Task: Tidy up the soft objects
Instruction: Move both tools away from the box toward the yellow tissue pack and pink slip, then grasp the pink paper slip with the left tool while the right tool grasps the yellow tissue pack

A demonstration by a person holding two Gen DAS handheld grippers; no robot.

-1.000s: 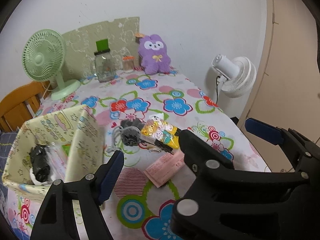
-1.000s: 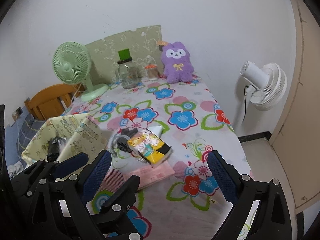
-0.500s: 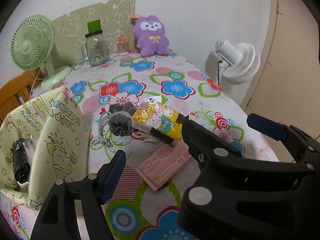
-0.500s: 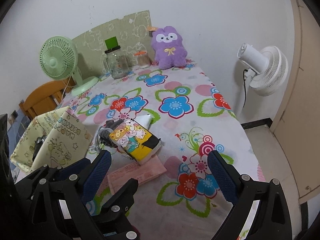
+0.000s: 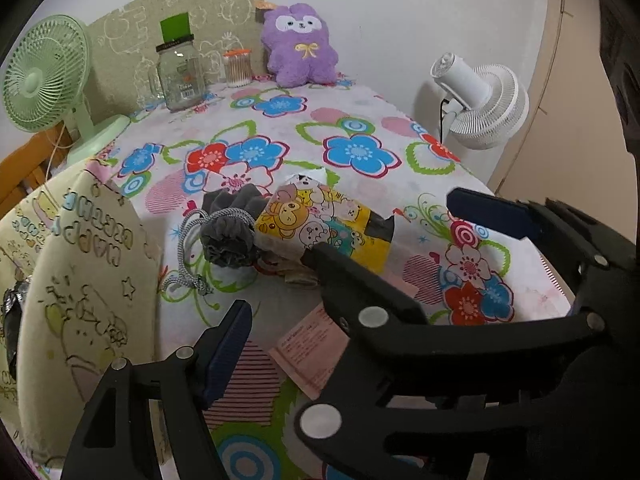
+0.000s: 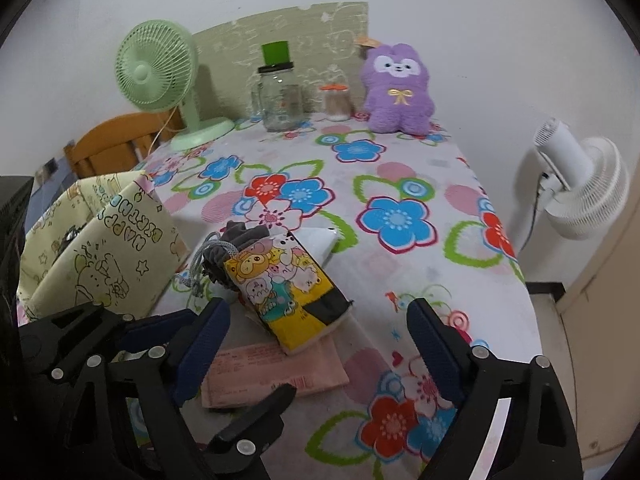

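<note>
A yellow cartoon-print tissue pack [image 5: 320,224] [image 6: 284,280] lies mid-table on a flowered cloth, against a grey drawstring pouch [image 5: 230,226] [image 6: 224,252]. A pink paper packet [image 5: 316,344] [image 6: 272,372] lies in front of them. A purple plush rabbit [image 5: 300,48] [image 6: 398,88] sits at the far edge. A pale yellow fabric basket [image 5: 80,280] [image 6: 96,248] stands at the left with a dark item inside. My left gripper [image 5: 360,284] is open above the near table, just short of the tissue pack. My right gripper [image 6: 320,352] is open and empty, over the pink packet.
A green desk fan [image 5: 44,80] [image 6: 160,72], a glass jar with a green lid [image 5: 178,72] [image 6: 278,92] and a small swab jar [image 5: 238,66] stand along the back. A white floor fan [image 5: 480,108] [image 6: 580,188] stands beyond the right table edge. A wooden chair [image 6: 116,140] is at left.
Both grippers have moved forward and lower toward the tissue pack and pouch, which now look larger and closer. Both jaws stay open. Nothing on the table has moved.
</note>
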